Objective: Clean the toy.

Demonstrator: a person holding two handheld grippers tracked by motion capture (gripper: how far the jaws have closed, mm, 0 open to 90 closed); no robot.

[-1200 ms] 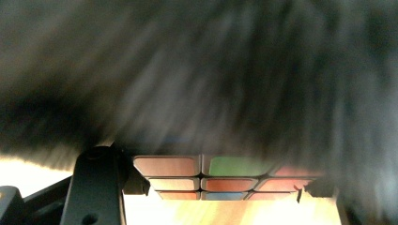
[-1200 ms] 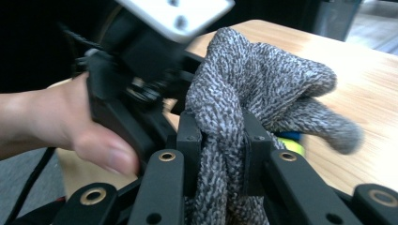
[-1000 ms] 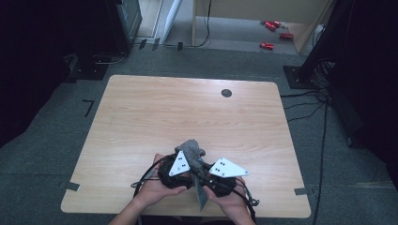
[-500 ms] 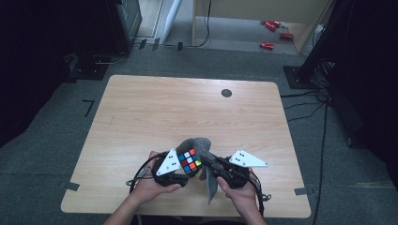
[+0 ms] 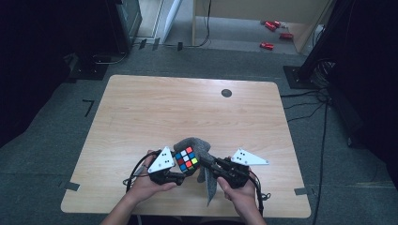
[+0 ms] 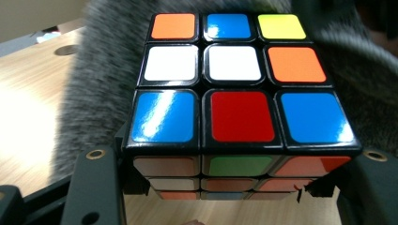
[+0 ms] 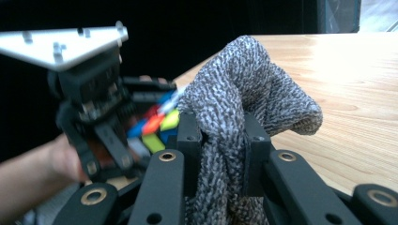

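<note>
Uncovered since a second ago, when the grey cloth lay over it, the Rubik's cube point(image 5: 186, 160) now shows its coloured top face, and the right-hand gripper has drawn a little out to the right with the cloth in tow.

At the left, the left gripper point(image 5: 180, 169) holds the cube just above the near edge of the wooden table point(image 5: 187, 108). Its jaws stand partly apart and clamped on the cube's two opposite sides, as the left gripper view shows, with the black jaw tips against the lower corners of the cube point(image 6: 241, 101). I judge the cube to be light, rigid and rather slick on its glossy stickers, and its layers can twist, so a hold square across two flat faces, as here, looks safest.

Just right of the cube lies the knitted grey cloth point(image 5: 202, 154), bunched behind and beside it, with a tail hanging down toward the table edge. It looks soft, limp and light; any pinched fold should do for a hold, though it will sag and drag.

At the right, the right gripper point(image 5: 212, 165) has its jaws nearly together, pinching a thick fold of the cloth point(image 7: 244, 117) between the pads.
</note>
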